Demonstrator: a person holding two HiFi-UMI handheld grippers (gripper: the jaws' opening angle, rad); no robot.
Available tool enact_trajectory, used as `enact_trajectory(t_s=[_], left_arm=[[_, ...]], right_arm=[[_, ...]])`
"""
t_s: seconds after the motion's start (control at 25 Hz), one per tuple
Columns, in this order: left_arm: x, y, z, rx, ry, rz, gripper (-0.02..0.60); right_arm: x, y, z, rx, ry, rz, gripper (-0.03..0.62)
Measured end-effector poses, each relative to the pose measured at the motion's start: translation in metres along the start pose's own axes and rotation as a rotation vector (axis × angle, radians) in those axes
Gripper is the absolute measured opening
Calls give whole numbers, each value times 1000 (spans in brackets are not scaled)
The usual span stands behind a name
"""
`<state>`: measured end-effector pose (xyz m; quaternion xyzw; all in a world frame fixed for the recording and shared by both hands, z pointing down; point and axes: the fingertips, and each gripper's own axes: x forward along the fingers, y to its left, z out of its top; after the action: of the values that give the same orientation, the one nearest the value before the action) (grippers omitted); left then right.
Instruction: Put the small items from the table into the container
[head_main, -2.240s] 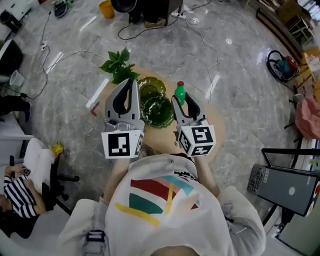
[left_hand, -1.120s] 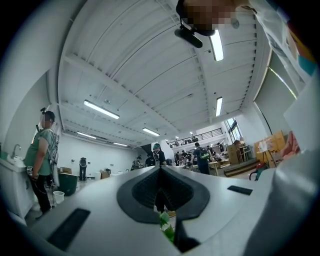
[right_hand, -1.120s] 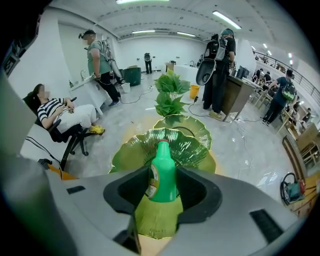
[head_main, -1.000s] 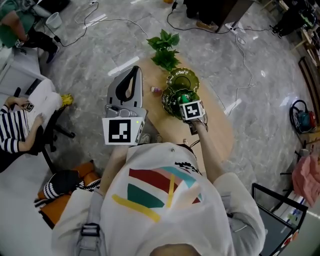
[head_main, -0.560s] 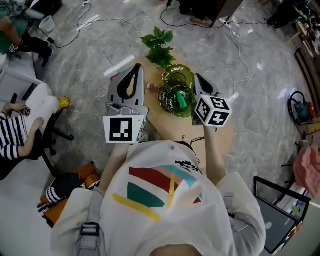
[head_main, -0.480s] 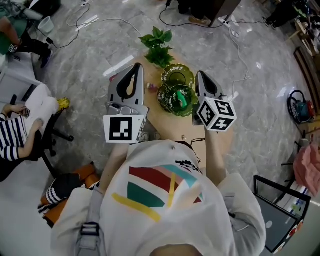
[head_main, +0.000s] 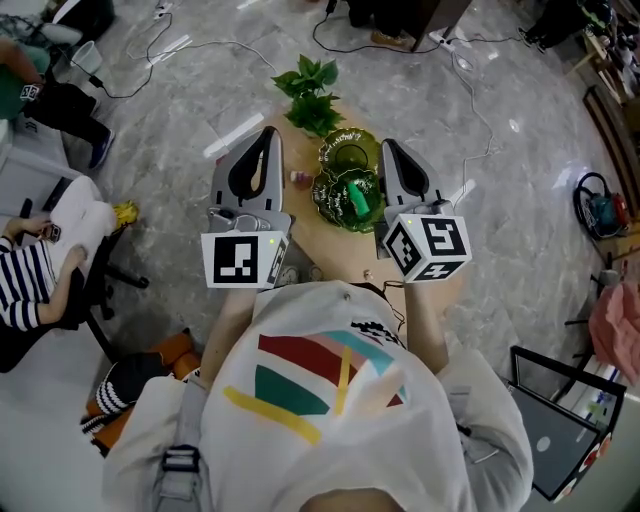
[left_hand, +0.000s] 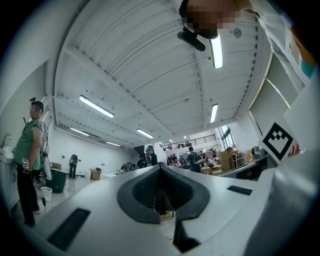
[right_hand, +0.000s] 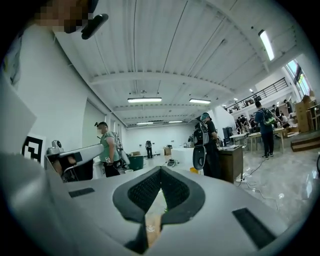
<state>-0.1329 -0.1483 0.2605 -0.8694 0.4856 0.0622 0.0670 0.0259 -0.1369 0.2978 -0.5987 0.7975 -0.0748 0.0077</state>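
On the small round wooden table (head_main: 322, 243) stand two green glass bowls, one behind (head_main: 347, 152) and one in front (head_main: 332, 196). A green bottle (head_main: 359, 198) lies in the front bowl. A small pink item (head_main: 297, 177) rests on the table left of the bowls. My left gripper (head_main: 268, 133) (left_hand: 160, 169) is held high over the table's left side, shut and empty. To the right of the bowls my right gripper (head_main: 385, 146) (right_hand: 161, 170) is raised and level, shut with nothing in it. Both gripper views look out across the hall, not at the table.
A potted plant (head_main: 311, 92) stands at the table's far edge. A tiny item (head_main: 367, 274) lies near the front edge. Cables (head_main: 200, 45) run over the marble floor. A seated person (head_main: 35, 285) and a chair are at the left.
The right gripper was low over the front bowl a second ago; it has risen, turned level and its jaws have shut. The green bottle stays in the bowl. The left gripper barely moved.
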Motion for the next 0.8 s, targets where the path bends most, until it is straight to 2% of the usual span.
enact_trajectory(t_s=[0.28, 0.4, 0.44, 0.48, 0.52, 0.68, 0.8], left_arm=[[-7, 13, -5, -12, 8, 21, 6], [-11, 28, -15, -8, 28, 41, 6], [-13, 34, -19, -5, 37, 48, 6], [-14, 42, -24, -1, 49, 57, 6], [-15, 51, -31, 1, 65, 69, 6], [-26, 91, -72, -23, 151, 122, 6], [-40, 119, -120, -50, 232, 135, 6]], right_arm=[[22, 30, -17, 72, 37, 31, 14], [42, 55, -36, -22, 70, 27, 19], [51, 65, -46, -69, 89, 35, 37], [64, 76, -61, -119, 118, 48, 137], [78, 86, -81, -175, 163, 63, 227], [132, 105, -202, -438, 436, 81, 236], [159, 95, -312, -555, 648, 67, 236]])
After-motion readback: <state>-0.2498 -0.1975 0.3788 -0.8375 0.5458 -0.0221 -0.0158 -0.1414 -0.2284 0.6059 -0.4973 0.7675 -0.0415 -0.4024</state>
